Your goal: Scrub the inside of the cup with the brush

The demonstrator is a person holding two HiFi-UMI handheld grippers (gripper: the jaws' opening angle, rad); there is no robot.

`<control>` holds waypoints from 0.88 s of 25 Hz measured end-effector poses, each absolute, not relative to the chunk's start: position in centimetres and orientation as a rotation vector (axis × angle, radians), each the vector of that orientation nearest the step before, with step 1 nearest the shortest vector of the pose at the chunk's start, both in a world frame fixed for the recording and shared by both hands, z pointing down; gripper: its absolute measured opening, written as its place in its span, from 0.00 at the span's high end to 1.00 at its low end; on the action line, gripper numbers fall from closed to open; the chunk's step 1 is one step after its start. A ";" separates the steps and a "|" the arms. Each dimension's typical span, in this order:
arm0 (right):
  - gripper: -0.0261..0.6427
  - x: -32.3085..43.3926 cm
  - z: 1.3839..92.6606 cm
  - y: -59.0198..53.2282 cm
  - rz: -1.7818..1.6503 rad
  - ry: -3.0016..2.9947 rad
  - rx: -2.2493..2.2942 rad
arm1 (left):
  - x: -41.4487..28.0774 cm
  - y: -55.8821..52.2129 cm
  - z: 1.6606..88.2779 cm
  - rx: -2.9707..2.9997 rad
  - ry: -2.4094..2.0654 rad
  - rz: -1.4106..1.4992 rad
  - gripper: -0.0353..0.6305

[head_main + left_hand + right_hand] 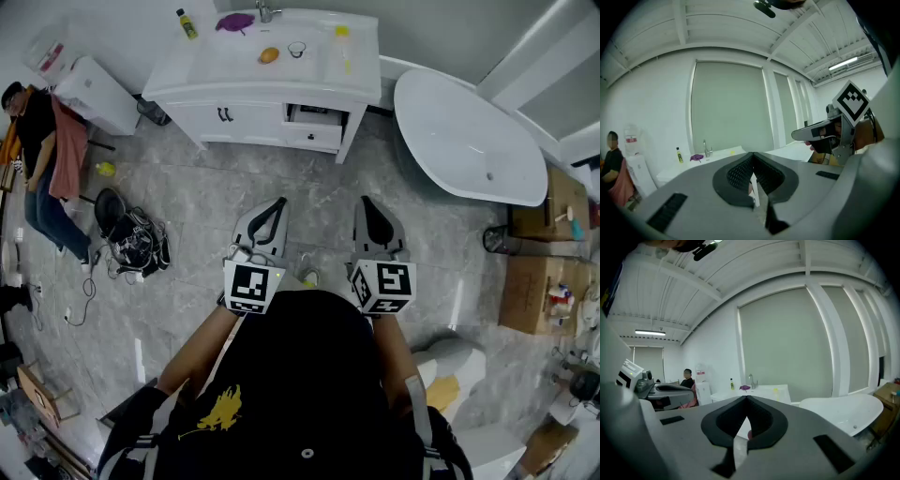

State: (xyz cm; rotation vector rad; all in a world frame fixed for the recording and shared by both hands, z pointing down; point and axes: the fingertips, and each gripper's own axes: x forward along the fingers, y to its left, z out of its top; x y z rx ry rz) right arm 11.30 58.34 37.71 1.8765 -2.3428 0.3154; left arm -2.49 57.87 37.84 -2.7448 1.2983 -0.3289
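Note:
Both grippers are held side by side at waist height over the grey floor, well short of the white vanity (281,80). My left gripper (278,202) is shut and empty, and so is my right gripper (367,201). On the vanity top stands a small clear cup (297,49), with a pale yellow item (342,44) to its right that may be the brush. In the left gripper view the jaws (752,155) meet with nothing between them. The right gripper view shows its jaws (746,398) closed too, with the yellow item (776,391) far off.
An orange object (269,54), a purple item (234,21), a yellow-green bottle (187,23) and a faucet (265,11) share the vanity. A white bathtub (469,141) stands to the right, with cardboard boxes (539,253) beyond. A person (37,159) sits at the left near a bag (141,246).

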 end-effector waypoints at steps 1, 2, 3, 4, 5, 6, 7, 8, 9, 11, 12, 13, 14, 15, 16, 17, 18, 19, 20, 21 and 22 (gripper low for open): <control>0.92 11.3 38.1 58.3 0.344 -2.339 1.877 | -2.6 57.7 38.1 -2.746 1.299 -0.338 0.92; 0.92 11.3 38.6 58.3 0.371 -2.335 1.879 | -2.7 57.6 38.3 -2.747 1.300 -0.346 0.92; 0.92 11.4 39.0 58.3 0.395 -2.330 1.882 | -2.8 57.5 38.5 -2.747 1.303 -0.355 0.92; 0.92 11.5 39.4 58.4 0.417 -2.326 1.884 | -3.0 57.3 38.7 -2.747 1.308 -0.365 0.92; 0.92 11.7 39.7 58.4 0.438 -2.322 1.886 | -3.1 57.2 38.9 -2.745 1.315 -0.374 0.92; 0.92 11.9 40.1 58.5 0.460 -2.318 1.889 | -3.2 57.1 39.1 -2.742 1.322 -0.385 0.92; 0.92 12.2 40.5 58.5 0.482 -2.313 1.893 | -3.2 56.9 39.2 -2.739 1.327 -0.396 0.92; 0.92 12.5 40.8 58.5 0.501 -2.305 1.899 | -3.2 56.8 39.3 -2.737 1.331 -0.409 0.92; 0.92 12.9 41.1 58.5 0.519 -2.296 1.906 | -3.2 56.8 39.5 -2.737 1.333 -0.423 0.92; 0.92 13.6 41.7 58.4 0.557 -2.282 1.910 | -3.0 56.6 39.7 -2.737 1.333 -0.460 0.92; 0.92 13.8 42.0 58.2 0.577 -2.277 1.904 | -3.0 56.4 39.7 -2.728 1.335 -0.481 0.92; 0.92 13.9 42.2 57.8 0.593 -2.275 1.891 | -3.2 56.0 39.6 -2.710 1.340 -0.499 0.92; 0.92 13.9 42.4 57.4 0.602 -2.273 1.873 | -3.6 55.4 39.4 -2.688 1.349 -0.512 0.92; 0.92 13.7 42.7 56.9 0.605 -2.273 1.849 | -4.0 54.8 39.1 -2.670 1.359 -0.518 0.92; 0.92 13.4 43.0 56.3 0.607 -2.272 1.820 | -4.5 54.1 38.9 -2.661 1.375 -0.517 0.92; 0.92 13.1 43.4 55.9 0.612 -2.266 1.788 | -5.1 53.6 38.9 -2.661 1.397 -0.512 0.92; 0.92 12.9 43.8 55.6 0.622 -2.257 1.759 | -5.6 53.2 39.1 -2.666 1.423 -0.509 0.92; 0.92 12.6 44.2 55.4 0.633 -2.246 1.738 | -6.2 52.8 39.5 -2.674 1.449 -0.510 0.92; 0.92 12.4 44.6 55.0 0.643 -2.235 1.725 | -6.7 52.5 40.0 -2.684 1.471 -0.515 0.92; 0.92 12.2 44.8 54.5 0.652 -2.226 1.721 | -7.1 51.9 40.6 -2.694 1.488 -0.521 0.92; 0.92 12.0 45.0 53.8 0.658 -2.217 1.721 | -7.5 51.2 41.2 -2.705 1.498 -0.528 0.92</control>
